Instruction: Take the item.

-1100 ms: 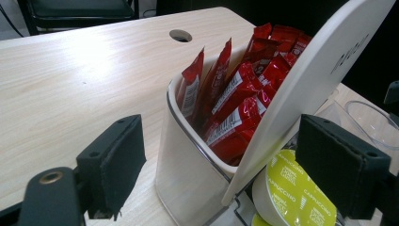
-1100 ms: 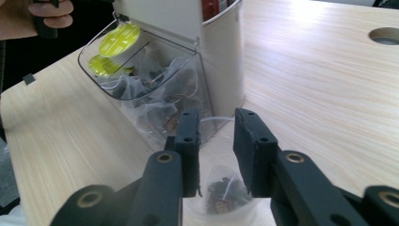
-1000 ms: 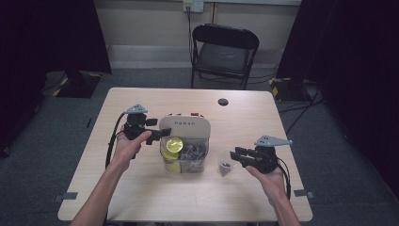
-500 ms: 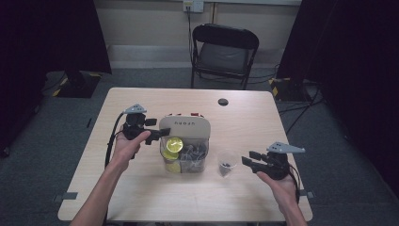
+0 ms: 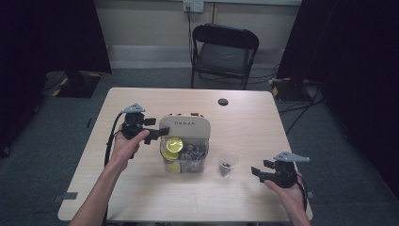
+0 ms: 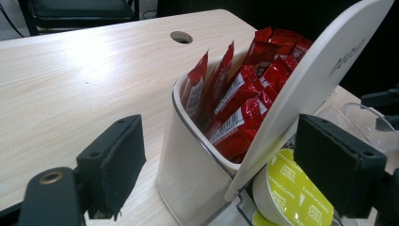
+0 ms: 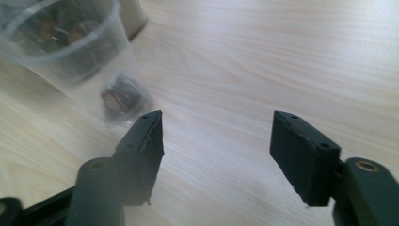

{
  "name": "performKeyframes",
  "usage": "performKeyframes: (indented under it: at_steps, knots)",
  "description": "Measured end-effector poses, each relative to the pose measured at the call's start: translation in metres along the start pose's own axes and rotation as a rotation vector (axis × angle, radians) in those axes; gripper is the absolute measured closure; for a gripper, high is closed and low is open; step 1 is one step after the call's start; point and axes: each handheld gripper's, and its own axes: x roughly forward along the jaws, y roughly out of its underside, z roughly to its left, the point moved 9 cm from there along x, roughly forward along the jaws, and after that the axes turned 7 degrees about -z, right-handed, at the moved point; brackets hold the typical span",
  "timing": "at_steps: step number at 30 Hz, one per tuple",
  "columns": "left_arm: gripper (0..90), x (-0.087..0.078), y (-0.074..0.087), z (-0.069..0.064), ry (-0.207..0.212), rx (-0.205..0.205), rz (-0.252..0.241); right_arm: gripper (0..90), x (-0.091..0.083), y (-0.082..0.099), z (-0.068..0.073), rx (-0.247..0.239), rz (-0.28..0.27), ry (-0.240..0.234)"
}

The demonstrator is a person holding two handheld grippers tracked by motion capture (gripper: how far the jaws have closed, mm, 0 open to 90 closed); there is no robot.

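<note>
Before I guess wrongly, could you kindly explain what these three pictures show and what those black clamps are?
A person sits at a pale wooden table with a hand-held two-jaw gripper in each hand. One picture looks down from above; the other two come from cameras riding on each gripper.

The left gripper is open around the edge of a clear container's cream lid. Inside are red sachets and yellow-green capsules. The right gripper is open, holding nothing, beside a clear plastic cup with a small dark object inside.
</note>
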Motion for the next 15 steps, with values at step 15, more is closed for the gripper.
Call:
performKeyframes:
  at_steps: [15]
  knots:
    - [19.7, -0.023, -0.011, 0.007, -0.017, -0.025, -0.063, 18.2, 0.024, 0.029, -0.019, -0.021, 0.128, 0.111]
